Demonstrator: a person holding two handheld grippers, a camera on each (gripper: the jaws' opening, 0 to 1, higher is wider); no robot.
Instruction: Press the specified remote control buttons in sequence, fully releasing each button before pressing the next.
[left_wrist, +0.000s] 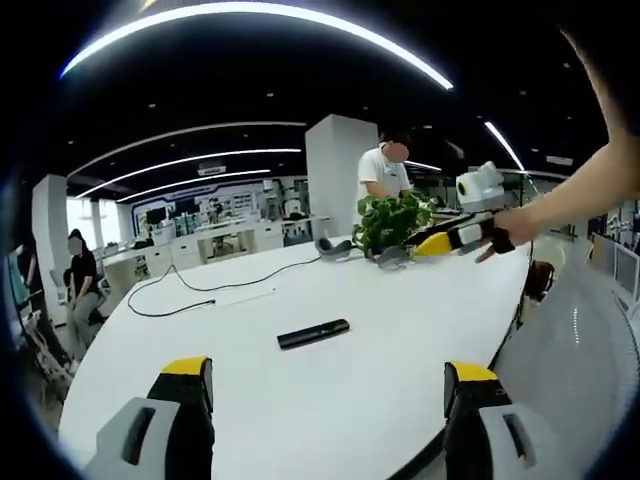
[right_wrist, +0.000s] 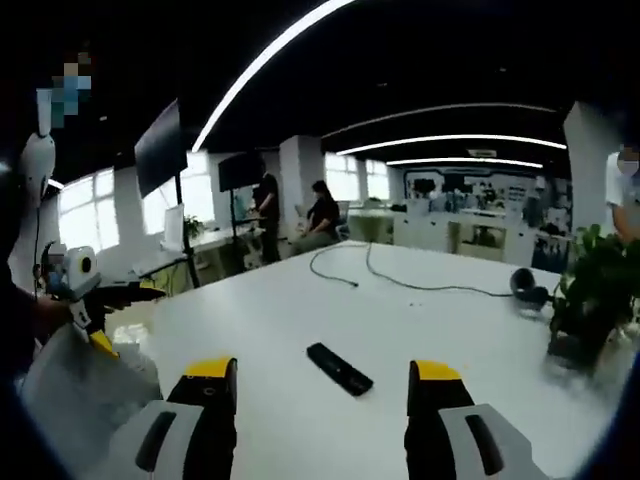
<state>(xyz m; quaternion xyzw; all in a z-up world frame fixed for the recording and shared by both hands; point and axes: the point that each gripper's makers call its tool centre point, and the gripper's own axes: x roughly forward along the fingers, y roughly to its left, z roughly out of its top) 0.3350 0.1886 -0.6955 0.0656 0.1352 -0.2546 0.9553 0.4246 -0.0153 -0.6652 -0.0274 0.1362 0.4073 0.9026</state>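
A slim black remote control (left_wrist: 313, 333) lies flat on the white table (left_wrist: 240, 400), a short way beyond my left gripper (left_wrist: 328, 378). That gripper's yellow-tipped jaws stand wide apart with nothing between them. In the right gripper view the same remote (right_wrist: 340, 368) lies just ahead of my right gripper (right_wrist: 322, 385), slightly right of centre, and this gripper is open and empty too. Neither gripper touches the remote. A hand holds the right gripper (left_wrist: 425, 246) above the far side of the table. The left gripper (right_wrist: 125, 293) shows at the left edge of the right gripper view.
A potted green plant (left_wrist: 392, 220) and black headphones (left_wrist: 335, 247) stand at the far side of the table. A black cable (left_wrist: 190, 285) snakes across the table. A person in white (left_wrist: 385, 170) stands behind the plant, and others (right_wrist: 320, 215) sit by desks beyond the table.
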